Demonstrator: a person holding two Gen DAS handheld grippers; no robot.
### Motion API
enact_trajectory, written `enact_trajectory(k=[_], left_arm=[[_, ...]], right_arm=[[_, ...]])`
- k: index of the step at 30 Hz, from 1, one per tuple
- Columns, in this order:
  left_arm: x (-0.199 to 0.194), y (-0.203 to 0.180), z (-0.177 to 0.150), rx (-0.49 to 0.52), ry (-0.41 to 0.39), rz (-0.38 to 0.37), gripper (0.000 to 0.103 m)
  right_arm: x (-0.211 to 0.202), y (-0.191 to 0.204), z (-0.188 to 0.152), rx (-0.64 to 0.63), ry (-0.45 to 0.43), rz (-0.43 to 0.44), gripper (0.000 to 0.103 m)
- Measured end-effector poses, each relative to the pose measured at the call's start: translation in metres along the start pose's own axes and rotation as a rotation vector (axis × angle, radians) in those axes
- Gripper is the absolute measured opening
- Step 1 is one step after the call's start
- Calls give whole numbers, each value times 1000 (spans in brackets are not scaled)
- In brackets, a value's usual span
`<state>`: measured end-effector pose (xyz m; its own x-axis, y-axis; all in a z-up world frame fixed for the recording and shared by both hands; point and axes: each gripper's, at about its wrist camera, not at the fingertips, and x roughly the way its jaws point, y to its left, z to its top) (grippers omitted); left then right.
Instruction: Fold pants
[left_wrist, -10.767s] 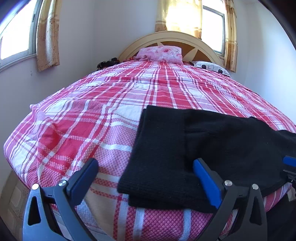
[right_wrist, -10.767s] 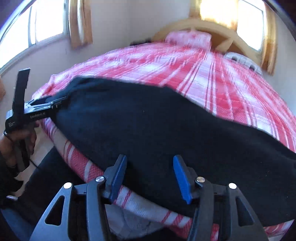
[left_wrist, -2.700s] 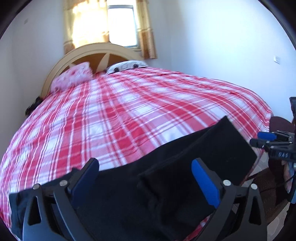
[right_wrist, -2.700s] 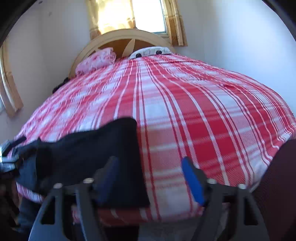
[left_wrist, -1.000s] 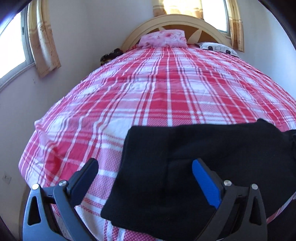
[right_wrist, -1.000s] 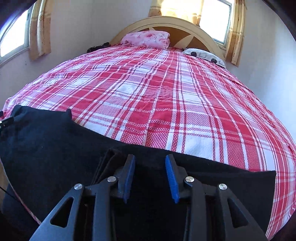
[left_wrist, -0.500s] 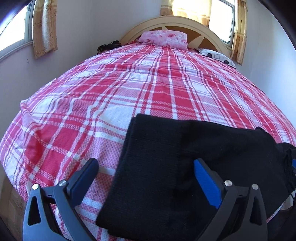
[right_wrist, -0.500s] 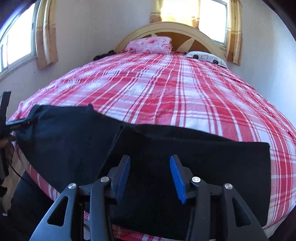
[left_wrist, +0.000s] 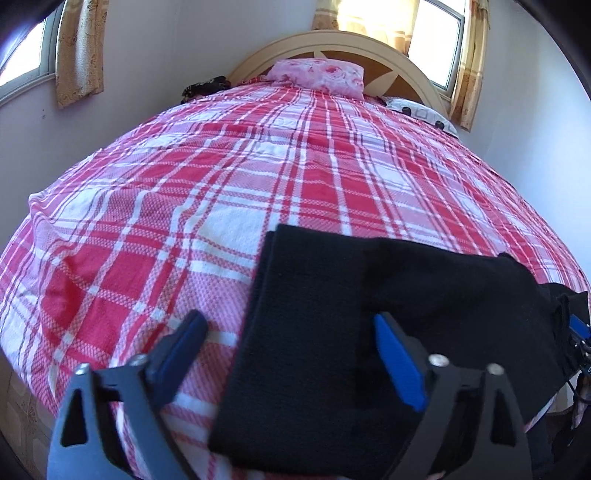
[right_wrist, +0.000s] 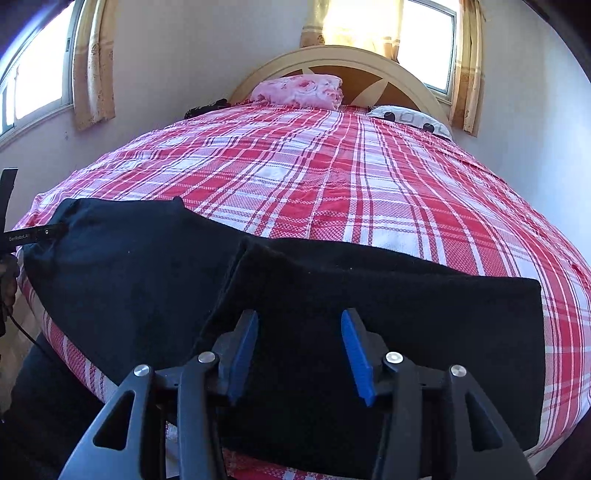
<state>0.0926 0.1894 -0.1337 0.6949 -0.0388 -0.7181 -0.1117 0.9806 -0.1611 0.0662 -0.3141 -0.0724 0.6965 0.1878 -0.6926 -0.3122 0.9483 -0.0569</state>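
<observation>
Black pants (left_wrist: 314, 332) lie folded across the near edge of the red plaid bed (left_wrist: 258, 177), one layer lapped over the other. My left gripper (left_wrist: 288, 332) hovers over their left end; its jaws are closing with that end between them, and the pads are not pressing on the cloth. In the right wrist view my right gripper (right_wrist: 299, 332) stands open just above the pants (right_wrist: 406, 314), near the edge of the upper layer. A finger (right_wrist: 37, 234) of the left gripper shows at the pants' far left corner.
A pink floral pillow (left_wrist: 317, 75) and a white patterned pillow (left_wrist: 421, 110) lie against the curved headboard (right_wrist: 332, 59). A dark bundle (left_wrist: 205, 86) sits at the head's left corner. Walls and curtained windows close in on both sides. A hand (right_wrist: 7, 280) shows at the left edge.
The left gripper's jaws have come closer together and its view has rolled a little. The right gripper's jaws have widened and it has drawn back toward the bed's near edge.
</observation>
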Motion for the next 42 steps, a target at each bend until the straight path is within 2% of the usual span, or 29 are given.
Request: enact_trajectory(k=[1, 4, 6, 7, 9, 15, 19, 23, 28, 32, 38, 42], left_arm=[[-3, -7, -2, 15, -1, -10, 67], [-5, -12, -3, 20, -7, 23, 55], [-9, -4, 0, -40, -4, -14, 42], [-12, -1, 1, -69, 2, -67, 25], [-20, 0, 3, -111, -1, -99, 25], [-50, -17, 11, -86, -45, -137, 23], [-73, -29, 23, -100, -83, -196, 23], [-99, -57, 40, -72, -125, -267, 23], [-125, -122, 55, 28, -159, -373, 23], [-128, -187, 65, 123, -137, -472, 23], [-117, -278, 63, 270, -79, -536, 23], [-98, -320, 55, 316, -24, -557, 23]], right_arm=[[0, 0, 0, 2, -1, 2, 49], [0, -1, -1, 6, -3, 6, 49], [0, -2, -1, 6, -4, 8, 49], [0, -2, -1, 7, -4, 10, 49], [-2, -5, 0, 13, -4, 19, 49], [-6, -20, 2, 75, -14, 28, 49], [-13, -31, 5, 98, -28, 23, 49], [-24, -48, 7, 124, -40, 13, 49], [-41, -82, 8, 133, -47, -34, 49], [-52, -115, 4, 161, -57, -78, 50], [-61, -159, -15, 238, -63, -136, 50], [-56, -184, -26, 319, -70, -168, 50]])
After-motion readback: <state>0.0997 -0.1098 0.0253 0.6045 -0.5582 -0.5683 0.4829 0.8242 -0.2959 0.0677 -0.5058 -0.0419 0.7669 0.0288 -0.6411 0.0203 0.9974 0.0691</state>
